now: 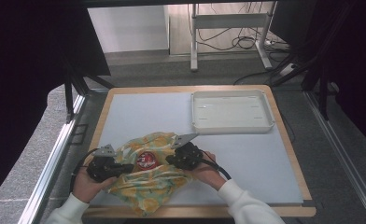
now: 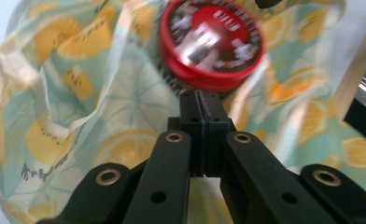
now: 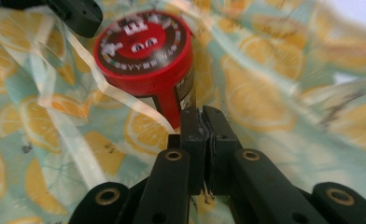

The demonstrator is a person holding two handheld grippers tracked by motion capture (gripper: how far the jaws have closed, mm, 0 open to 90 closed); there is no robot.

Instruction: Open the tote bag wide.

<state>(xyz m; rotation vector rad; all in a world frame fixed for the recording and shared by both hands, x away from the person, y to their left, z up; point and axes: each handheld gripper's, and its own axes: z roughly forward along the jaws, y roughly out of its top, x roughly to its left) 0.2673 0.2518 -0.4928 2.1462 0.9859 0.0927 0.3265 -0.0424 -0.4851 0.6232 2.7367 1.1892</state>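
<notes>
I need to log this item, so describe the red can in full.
The can is a short red cylinder with a round lid printed in dark brown, white and red, and a label strip down its side; the print is too blurred to read. It looks like plastic or metal. It sits closed inside a thin, see-through bag printed with lemons, near the table's front edge, with bag film draped across it. Both grippers, left and right, are shut close beside it.

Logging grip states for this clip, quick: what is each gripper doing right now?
Left gripper: closed, pinching the lemon-print bag beside the red can.
Right gripper: closed, pinching the bag's other side.
</notes>
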